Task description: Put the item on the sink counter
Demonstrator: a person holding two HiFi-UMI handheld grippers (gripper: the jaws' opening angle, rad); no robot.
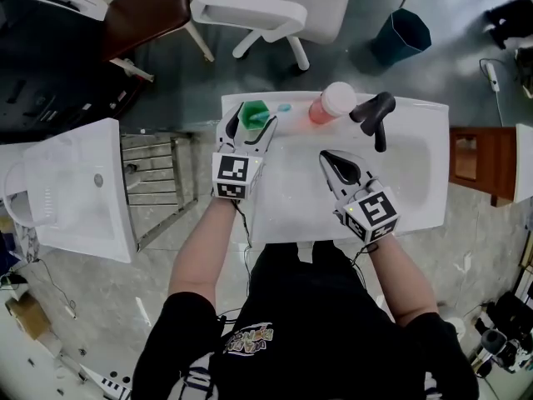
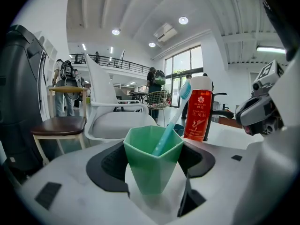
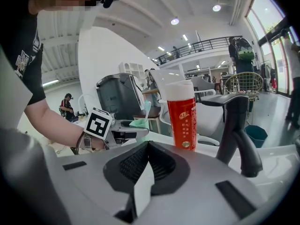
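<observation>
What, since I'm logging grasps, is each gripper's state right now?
Left gripper: closed on the green cup with a toothbrush in it.
Right gripper: closed, nothing between its jaws.

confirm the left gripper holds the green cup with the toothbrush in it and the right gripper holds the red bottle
Not the last part. The right gripper view shows the right gripper with jaws together on nothing; the red bottle stands on the sink counter beyond it. The rest is right.
</observation>
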